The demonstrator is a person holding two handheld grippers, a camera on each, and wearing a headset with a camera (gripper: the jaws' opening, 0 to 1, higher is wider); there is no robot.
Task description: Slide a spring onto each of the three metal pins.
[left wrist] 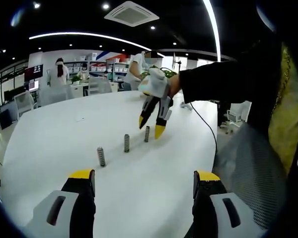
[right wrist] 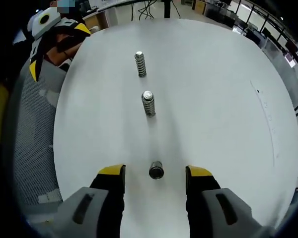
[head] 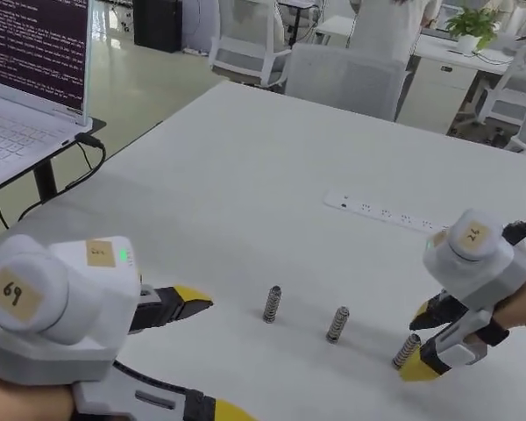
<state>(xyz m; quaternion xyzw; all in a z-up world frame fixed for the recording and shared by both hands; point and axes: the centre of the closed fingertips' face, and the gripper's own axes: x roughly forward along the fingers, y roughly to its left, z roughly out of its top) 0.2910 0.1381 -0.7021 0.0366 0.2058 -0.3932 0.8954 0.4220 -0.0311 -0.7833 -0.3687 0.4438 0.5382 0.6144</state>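
three springs stand upright in a row on the white table (head: pixel 245 175): the left spring (head: pixel 272 303), the middle spring (head: pixel 337 324) and the right spring (right wrist: pixel 156 171). the right tongs (head: pixel 418 342) are released, their jaws spread to either side of the right spring with a gap showing on each side. the left tongs (left wrist: pixel 144 175) are released too, jaws wide apart above bare table, short of the left spring

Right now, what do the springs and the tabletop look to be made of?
The springs look like coiled metal wire, grey with a dull sheen, probably steel. The tabletop is smooth matte white, likely laminate or painted board.
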